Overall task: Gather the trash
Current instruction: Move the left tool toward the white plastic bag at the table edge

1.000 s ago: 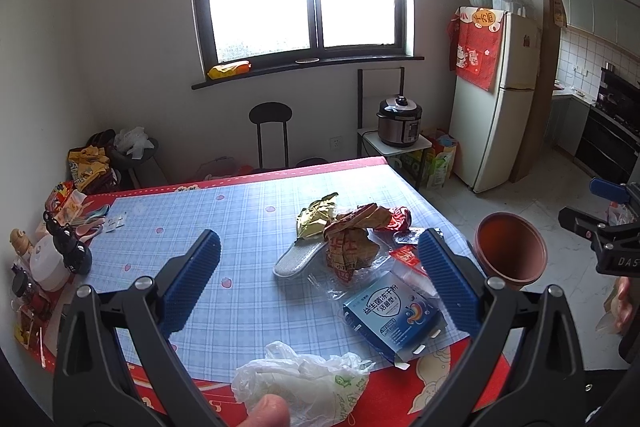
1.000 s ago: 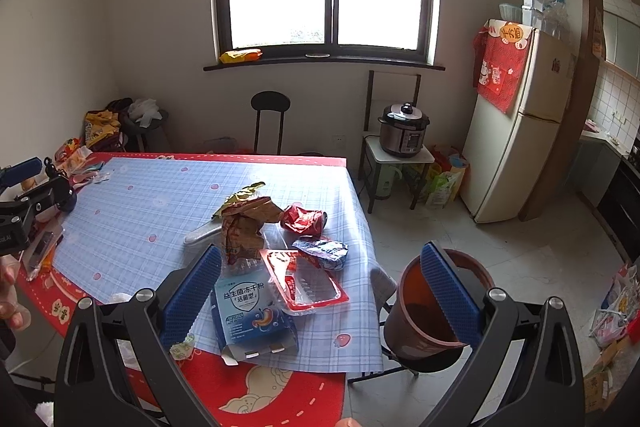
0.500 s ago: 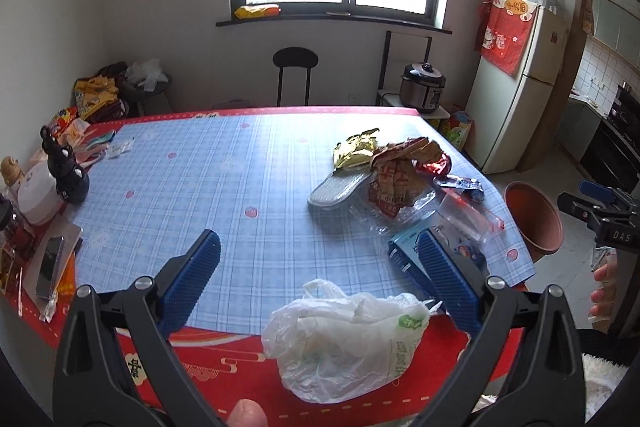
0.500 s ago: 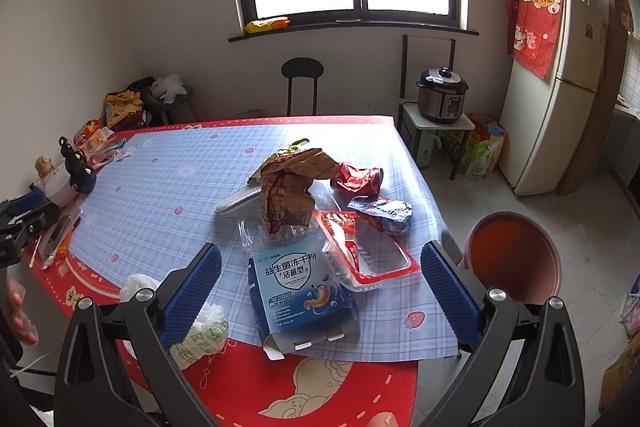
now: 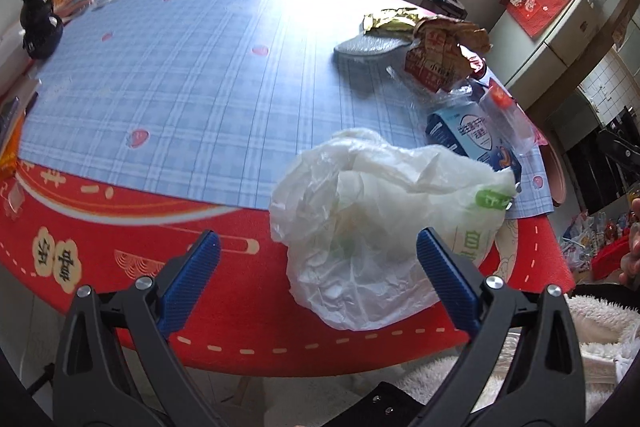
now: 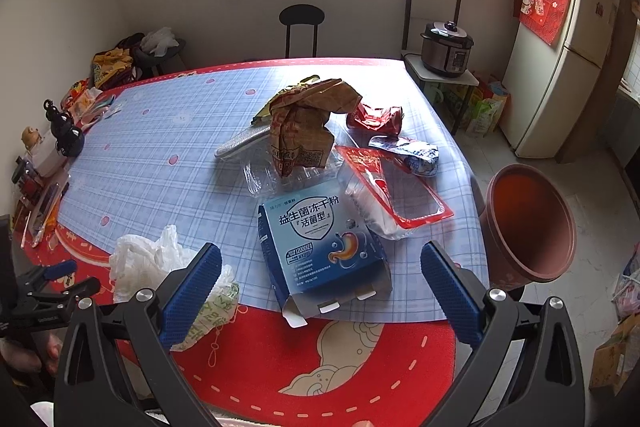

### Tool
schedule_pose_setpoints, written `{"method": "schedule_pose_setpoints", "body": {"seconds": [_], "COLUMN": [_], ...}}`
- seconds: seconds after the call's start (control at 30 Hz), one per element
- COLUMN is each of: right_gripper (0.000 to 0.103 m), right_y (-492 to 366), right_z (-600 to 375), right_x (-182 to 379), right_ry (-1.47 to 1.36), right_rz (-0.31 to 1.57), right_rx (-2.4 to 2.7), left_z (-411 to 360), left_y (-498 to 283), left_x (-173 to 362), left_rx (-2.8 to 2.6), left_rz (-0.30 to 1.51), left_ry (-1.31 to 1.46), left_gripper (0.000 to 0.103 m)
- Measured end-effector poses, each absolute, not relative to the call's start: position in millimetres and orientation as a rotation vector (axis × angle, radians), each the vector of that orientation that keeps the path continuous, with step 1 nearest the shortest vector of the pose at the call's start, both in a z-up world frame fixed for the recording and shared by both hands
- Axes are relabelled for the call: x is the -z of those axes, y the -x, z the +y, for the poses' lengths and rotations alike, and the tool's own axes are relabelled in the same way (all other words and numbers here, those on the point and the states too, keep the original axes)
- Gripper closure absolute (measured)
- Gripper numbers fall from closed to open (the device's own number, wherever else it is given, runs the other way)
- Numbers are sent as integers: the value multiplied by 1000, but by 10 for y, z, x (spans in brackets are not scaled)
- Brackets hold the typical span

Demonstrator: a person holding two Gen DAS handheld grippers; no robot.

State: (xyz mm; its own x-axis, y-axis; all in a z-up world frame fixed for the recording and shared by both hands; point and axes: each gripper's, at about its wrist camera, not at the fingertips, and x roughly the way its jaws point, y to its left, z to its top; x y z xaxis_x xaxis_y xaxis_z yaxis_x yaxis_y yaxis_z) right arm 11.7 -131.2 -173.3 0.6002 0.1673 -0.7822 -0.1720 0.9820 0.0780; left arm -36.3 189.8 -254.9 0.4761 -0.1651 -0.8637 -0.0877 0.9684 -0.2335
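Note:
A crumpled white plastic bag (image 5: 384, 227) lies on the red front border of the table, and my left gripper (image 5: 318, 277) hangs open just in front of it, not touching. The same bag (image 6: 160, 267) shows at the lower left of the right wrist view. My right gripper (image 6: 320, 291) stands open over the table's front edge, just short of a flattened blue box (image 6: 320, 239). Behind the box lie a red-rimmed clear tray (image 6: 392, 187), a brown paper bag (image 6: 304, 131), a crushed red can (image 6: 374, 117) and a blue-white wrapper (image 6: 412, 151).
A terracotta-coloured bin (image 6: 528, 227) stands on the floor off the table's right edge. A grey insole (image 5: 368, 45) and a gold wrapper (image 5: 390, 19) lie mid-table. A black gourd bottle (image 6: 64, 131) and clutter line the left edge. A stool (image 6: 302, 23), cooker and fridge stand behind.
Both grippers have dropped and tilted down toward the table. The left one has closed in on the white plastic bag, which now fills its view. The right one has neared the blue box.

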Motion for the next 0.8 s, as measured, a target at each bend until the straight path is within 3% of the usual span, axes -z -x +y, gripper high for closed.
{"method": "schedule_pose_setpoints", "body": {"seconds": [0.33,0.8], "right_gripper": [5,5], "right_y": [-36,-90], "right_z": [-1346,-1577], "right_x": [1812,2019], "right_ry": [-9,-65], "right_rz": [957,999], "right_rx": [-203,-199], "left_z": [1926,1721], "left_y": [176,40], "left_x": [3275,3332], "left_rx": [93,140], "left_rz": [1220,1240], "left_ry": [439,419], "left_gripper": [8,15]}}
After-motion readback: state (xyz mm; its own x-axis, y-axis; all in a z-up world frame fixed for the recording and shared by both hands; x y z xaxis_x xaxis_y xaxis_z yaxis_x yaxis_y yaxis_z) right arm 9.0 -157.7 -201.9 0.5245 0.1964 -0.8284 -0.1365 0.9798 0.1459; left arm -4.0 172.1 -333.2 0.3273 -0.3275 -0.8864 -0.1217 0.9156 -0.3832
